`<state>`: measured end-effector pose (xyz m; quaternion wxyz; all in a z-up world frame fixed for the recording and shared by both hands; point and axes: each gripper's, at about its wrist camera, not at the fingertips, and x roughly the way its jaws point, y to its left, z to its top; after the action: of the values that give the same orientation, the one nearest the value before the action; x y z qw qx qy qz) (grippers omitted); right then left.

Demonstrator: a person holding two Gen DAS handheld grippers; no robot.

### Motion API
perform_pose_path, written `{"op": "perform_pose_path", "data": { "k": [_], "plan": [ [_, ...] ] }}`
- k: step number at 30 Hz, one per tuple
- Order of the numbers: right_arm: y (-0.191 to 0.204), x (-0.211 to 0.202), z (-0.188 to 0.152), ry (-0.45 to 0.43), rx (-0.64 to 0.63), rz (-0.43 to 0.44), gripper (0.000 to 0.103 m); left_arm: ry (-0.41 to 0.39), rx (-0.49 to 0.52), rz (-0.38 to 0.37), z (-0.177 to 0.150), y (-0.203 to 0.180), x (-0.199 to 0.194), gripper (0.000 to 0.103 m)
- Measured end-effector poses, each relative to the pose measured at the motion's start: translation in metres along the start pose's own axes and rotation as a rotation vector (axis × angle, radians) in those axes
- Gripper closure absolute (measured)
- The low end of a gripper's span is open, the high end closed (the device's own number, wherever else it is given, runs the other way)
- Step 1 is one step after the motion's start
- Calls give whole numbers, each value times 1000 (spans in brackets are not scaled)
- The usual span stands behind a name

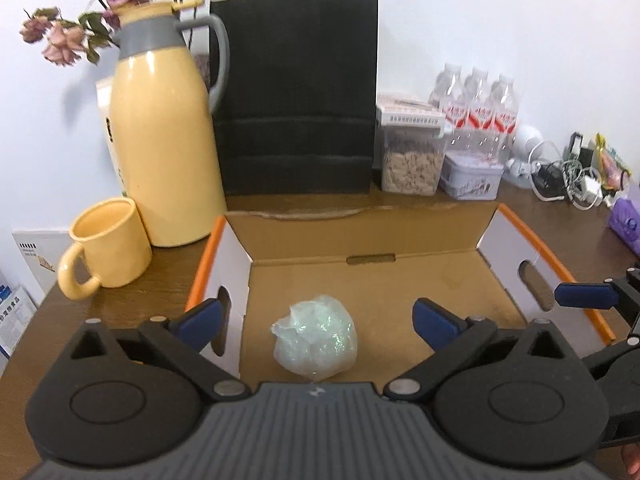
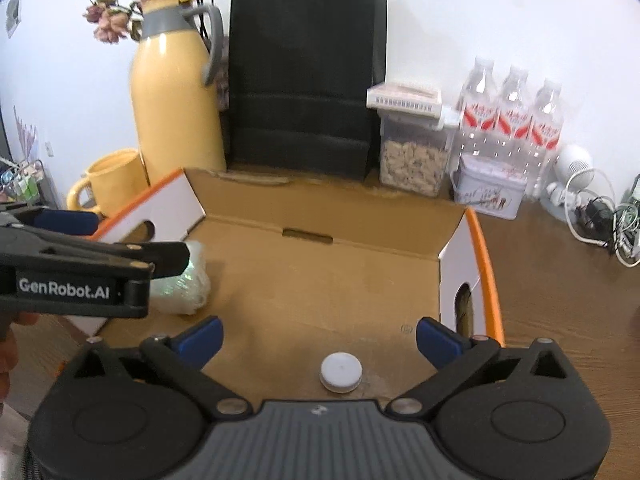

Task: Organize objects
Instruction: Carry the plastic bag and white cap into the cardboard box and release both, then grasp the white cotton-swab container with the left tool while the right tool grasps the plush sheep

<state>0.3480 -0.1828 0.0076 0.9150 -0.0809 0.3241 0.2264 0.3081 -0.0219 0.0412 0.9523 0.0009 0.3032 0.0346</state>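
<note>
Your left gripper (image 1: 316,316) and right gripper (image 2: 319,336) hang with jaws spread wide, empty, over the box (image 1: 400,280). Inside lie a crinkly wad (image 1: 316,338), probably light and soft; pinch its middle. The cap (image 2: 341,371) looks stiff, small.

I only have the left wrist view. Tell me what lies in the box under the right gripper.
Observer: A small white round cap lies on the floor of the cardboard box, between the open fingers of the right gripper, untouched.
Operator: Report where the crumpled plastic bundle sits from that side.
Observer: The bundle lies near the box's left wall, partly hidden behind the left gripper.
Operator: Say what stands past the yellow mug.
Observer: Beyond the mug, at the far left edge, a wire rack holds small items, too blurred to name.
</note>
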Motion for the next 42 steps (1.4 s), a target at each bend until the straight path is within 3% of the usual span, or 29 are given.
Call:
{"op": "perform_pose_path", "data": {
  "k": [11, 22, 30, 38, 42],
  "plan": [
    [18, -103, -7, -177, -36, -41, 0, -125, -12, -49, -14, 17, -88, 0],
    [26, -188, -72, -244, -52, -65, 0, -189, 13, -59, -61, 44, -158, 0],
    [39, -209, -130, -206, -31, -84, 0, -168, -23, -99, -115, 72, -182, 0],
    [63, -205, -179, -162, -1, -99, 0, -150, -65, -24, -168, 91, -201, 0],
    [73, -200, -190, -151, 33, -99, 0, -129, -124, -33, -180, 101, -203, 0]
  ]
}}
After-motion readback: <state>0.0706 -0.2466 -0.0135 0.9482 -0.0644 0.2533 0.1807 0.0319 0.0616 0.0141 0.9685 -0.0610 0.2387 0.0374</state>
